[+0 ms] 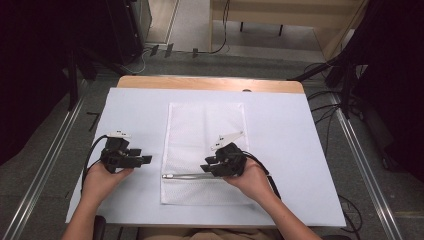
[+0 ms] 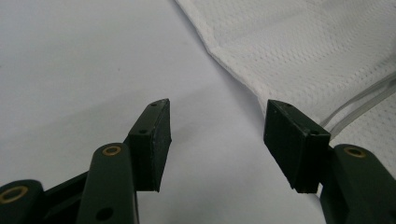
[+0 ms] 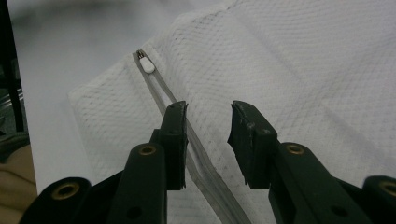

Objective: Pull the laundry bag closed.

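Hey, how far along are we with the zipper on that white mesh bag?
Done: the white mesh laundry bag lies flat on the white table cover. In hand: the right gripper hovers open over the grey zipper track, gripping nothing yet. The left gripper waits open beside the bag. Left: the small white zipper pull sits untouched at the track's far end.

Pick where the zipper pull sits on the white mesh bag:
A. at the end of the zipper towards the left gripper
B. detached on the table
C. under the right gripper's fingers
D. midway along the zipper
A: the zipper pull sits at the zipper's end by the mesh bag's left edge, away from the right gripper.
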Tool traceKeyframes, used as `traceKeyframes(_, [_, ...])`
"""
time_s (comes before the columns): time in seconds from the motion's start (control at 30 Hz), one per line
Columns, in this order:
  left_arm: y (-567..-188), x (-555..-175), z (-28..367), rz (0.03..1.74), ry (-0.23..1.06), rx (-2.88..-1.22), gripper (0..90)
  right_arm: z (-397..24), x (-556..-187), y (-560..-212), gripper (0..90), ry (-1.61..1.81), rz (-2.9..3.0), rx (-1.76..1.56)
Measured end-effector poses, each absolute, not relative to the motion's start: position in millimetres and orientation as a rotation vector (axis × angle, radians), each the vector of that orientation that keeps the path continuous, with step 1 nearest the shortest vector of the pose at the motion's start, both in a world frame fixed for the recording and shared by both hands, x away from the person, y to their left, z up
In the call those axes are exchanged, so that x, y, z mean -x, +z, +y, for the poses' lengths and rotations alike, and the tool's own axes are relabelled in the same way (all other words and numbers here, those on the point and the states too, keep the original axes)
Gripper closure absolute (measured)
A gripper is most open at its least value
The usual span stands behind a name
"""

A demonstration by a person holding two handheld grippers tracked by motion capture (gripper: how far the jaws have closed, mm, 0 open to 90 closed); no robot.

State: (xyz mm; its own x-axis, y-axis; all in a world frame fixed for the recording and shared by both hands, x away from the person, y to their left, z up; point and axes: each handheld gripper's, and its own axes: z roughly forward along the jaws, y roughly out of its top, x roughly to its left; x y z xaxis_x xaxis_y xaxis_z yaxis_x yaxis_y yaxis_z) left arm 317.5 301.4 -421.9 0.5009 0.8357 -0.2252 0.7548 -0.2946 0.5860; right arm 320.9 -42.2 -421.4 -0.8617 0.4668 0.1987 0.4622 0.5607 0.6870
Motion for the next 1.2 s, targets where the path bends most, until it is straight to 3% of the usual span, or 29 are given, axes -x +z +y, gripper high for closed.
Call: traceKeyframes(1.2, [-421.6, -319.7, 302.7, 1.29, 0.14, -2.084, 41.7, 38.1, -322.8, -439.8, 80.7, 1.236, 2.886, -0.698])
